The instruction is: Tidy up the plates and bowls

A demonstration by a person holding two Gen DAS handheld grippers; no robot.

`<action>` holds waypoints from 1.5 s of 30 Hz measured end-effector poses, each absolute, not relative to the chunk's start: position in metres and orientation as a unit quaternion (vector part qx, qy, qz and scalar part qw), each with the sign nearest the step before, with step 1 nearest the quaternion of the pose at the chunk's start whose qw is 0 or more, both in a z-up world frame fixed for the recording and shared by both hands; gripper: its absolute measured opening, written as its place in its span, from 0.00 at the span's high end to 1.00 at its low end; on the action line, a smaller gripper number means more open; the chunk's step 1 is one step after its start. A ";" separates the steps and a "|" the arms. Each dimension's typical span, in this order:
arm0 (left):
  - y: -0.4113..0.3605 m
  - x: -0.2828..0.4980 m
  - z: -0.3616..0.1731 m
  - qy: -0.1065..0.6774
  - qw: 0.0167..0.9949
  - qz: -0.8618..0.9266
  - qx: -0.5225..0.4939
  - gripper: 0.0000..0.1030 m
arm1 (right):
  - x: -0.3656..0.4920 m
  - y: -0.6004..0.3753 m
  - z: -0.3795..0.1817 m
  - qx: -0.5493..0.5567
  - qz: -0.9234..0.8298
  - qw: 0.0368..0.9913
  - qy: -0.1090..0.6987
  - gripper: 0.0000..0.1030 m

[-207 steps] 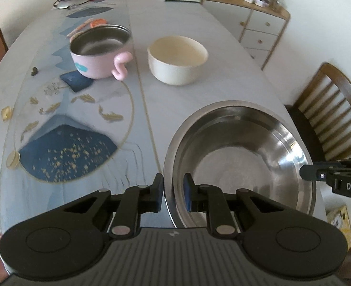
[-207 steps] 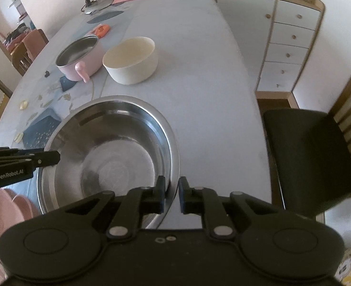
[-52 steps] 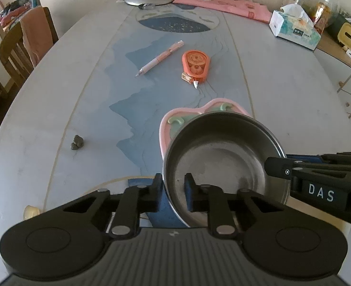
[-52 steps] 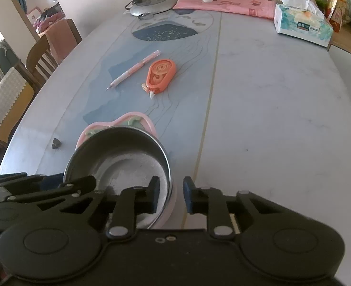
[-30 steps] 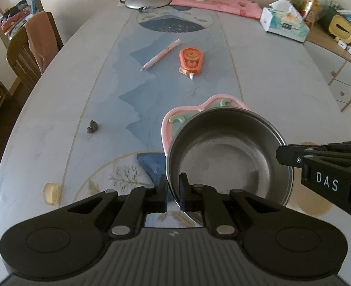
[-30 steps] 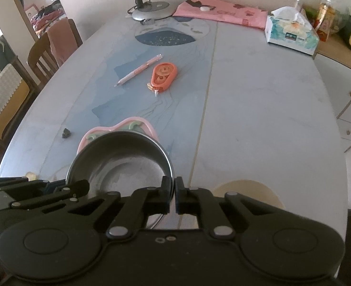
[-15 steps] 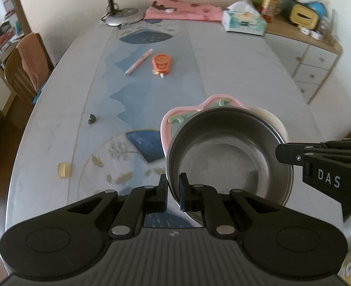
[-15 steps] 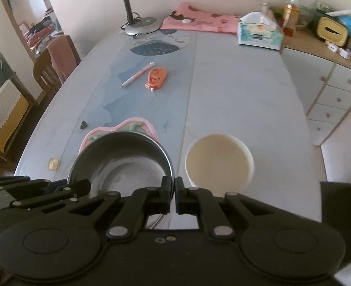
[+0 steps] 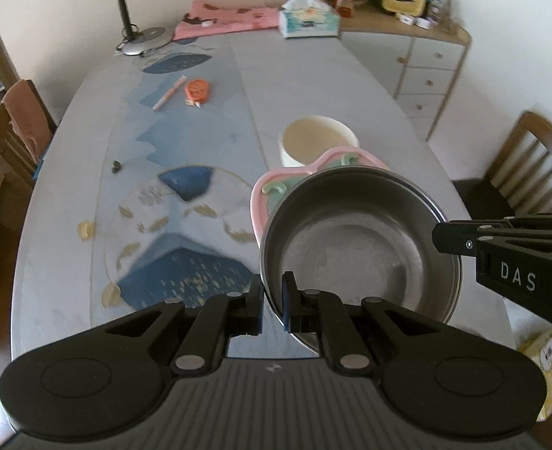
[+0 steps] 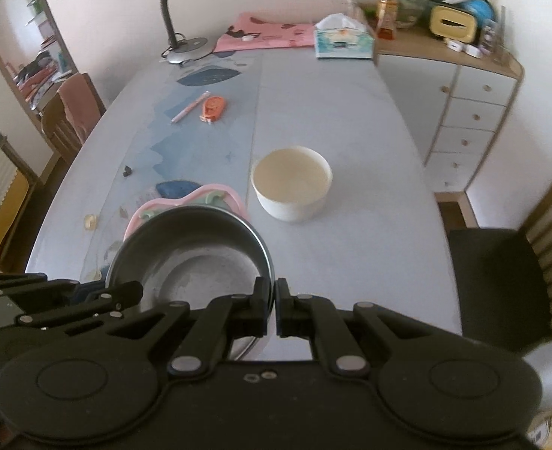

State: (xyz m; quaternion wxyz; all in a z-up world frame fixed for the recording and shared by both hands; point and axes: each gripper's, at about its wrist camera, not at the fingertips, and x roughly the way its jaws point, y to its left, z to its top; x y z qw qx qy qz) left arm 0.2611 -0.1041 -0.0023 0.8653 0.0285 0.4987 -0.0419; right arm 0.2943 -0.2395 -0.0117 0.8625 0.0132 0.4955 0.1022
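Pot (image 9: 358, 240), steel inside with a pink shell and a pink-and-green handle, hangs above the table (image 9: 305, 75), and I have it pinched from two sides. In the left wrist view my left gripper (image 9: 273, 300) is clamped narrow on the pot's near rim, one pad inside and one outside. My right gripper (image 9: 448, 242) reaches in from the right edge of this view and meets the rim on the opposite side. Beyond the pot a cream bowl (image 9: 319, 138) sits on the table, partly hidden by the handle. Farther back lie a pen (image 9: 169, 92) and an orange tape dispenser (image 9: 198, 91), side by side.

From the right wrist view the right gripper (image 10: 272, 307) is closed narrow on the pot (image 10: 197, 258) rim. The left gripper (image 10: 126, 292) comes in low at the left and grips the far rim. The bowl (image 10: 291, 187) stands on the table (image 10: 350, 112) just beyond and to the right of the pot, apart from it. A lamp (image 10: 180, 11) stands at the far end.
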 end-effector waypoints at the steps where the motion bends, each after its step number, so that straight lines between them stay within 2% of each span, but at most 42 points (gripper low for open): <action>1: -0.108 0.254 -0.002 0.499 0.865 -0.047 0.032 0.92 | 0.288 -0.243 -0.011 0.014 0.098 0.863 0.496 0.95; 24: -0.193 0.167 -0.049 0.524 0.831 -0.160 0.089 0.92 | 0.168 -0.330 -0.050 0.063 0.008 0.849 0.524 0.95; 45: -0.213 0.170 -0.090 0.531 0.817 -0.179 0.134 0.92 | 0.158 -0.348 -0.094 0.095 -0.002 0.832 0.547 0.94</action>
